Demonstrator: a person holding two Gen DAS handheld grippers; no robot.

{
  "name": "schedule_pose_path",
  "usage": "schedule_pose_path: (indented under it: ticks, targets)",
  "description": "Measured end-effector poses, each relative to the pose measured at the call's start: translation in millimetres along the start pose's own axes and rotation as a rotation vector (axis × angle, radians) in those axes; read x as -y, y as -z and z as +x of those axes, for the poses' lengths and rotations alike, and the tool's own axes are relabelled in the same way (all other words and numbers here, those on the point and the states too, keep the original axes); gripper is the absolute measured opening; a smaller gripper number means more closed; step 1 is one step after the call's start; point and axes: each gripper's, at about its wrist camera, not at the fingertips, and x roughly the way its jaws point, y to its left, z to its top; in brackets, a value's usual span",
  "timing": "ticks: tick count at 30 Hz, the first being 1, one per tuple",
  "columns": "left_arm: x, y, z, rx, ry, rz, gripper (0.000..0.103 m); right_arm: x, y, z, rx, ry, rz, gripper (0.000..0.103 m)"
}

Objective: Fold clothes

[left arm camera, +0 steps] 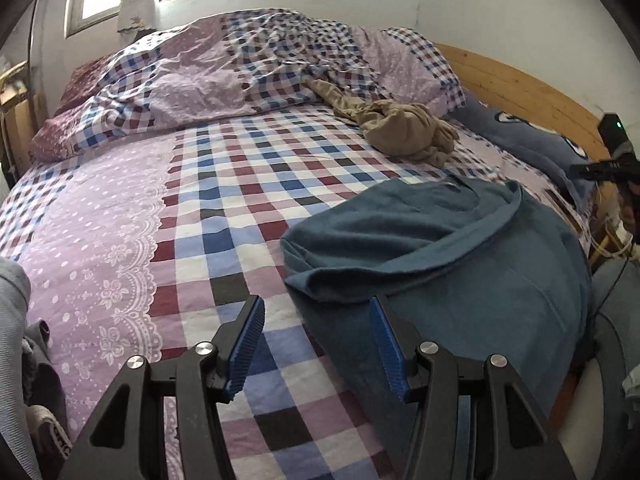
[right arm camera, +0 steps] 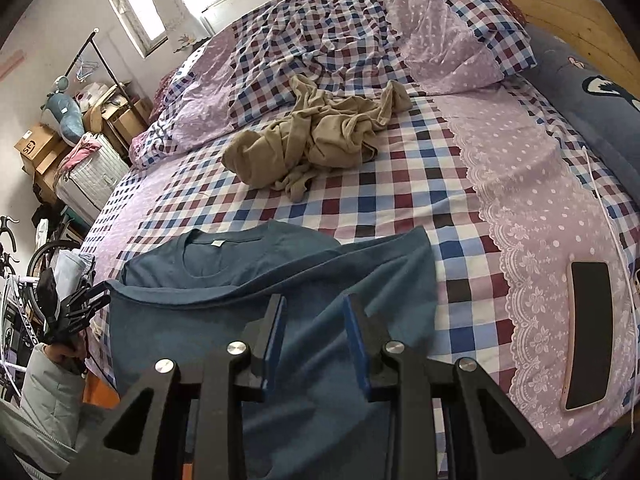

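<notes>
A teal T-shirt [right arm camera: 320,280] lies flat on the checked bed sheet [right arm camera: 400,200] near the bed's front edge, collar and white label up, with one side folded across its body. My right gripper [right arm camera: 315,300] hovers over the middle of the shirt, jaws partly apart with nothing pinched. My left gripper [left arm camera: 317,302] is open above the shirt's [left arm camera: 460,248] left edge, its left finger over bare sheet [left arm camera: 224,184]. A crumpled beige garment [right arm camera: 316,140] lies farther back [left arm camera: 404,128]. Each gripper shows in the other's view: left [right arm camera: 80,308], right [left arm camera: 612,164].
A bunched checked duvet [right arm camera: 320,28] fills the back of the bed. A blue pillow [right arm camera: 592,92] rests against the wooden headboard [right arm camera: 568,4]. A phone [right arm camera: 588,336] and a white cable [right arm camera: 616,240] lie on the lilac strip. Boxes [right arm camera: 36,144], a plush toy and a bicycle [right arm camera: 16,300] crowd the floor beside the bed.
</notes>
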Motion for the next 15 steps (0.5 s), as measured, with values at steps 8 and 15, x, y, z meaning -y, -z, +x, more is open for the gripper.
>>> schedule_pose_path:
  ticks: [8, 15]
  targets:
    - [3.2, -2.9, 13.9, -0.004, -0.063, 0.037, 0.058, 5.2, 4.4, 9.5, 0.002, 0.011, 0.031, 0.032]
    - [5.7, -7.8, 23.1, 0.013, -0.063, 0.058, 0.058, 9.4, 6.8, 14.0, 0.012, 0.01, 0.056, 0.033]
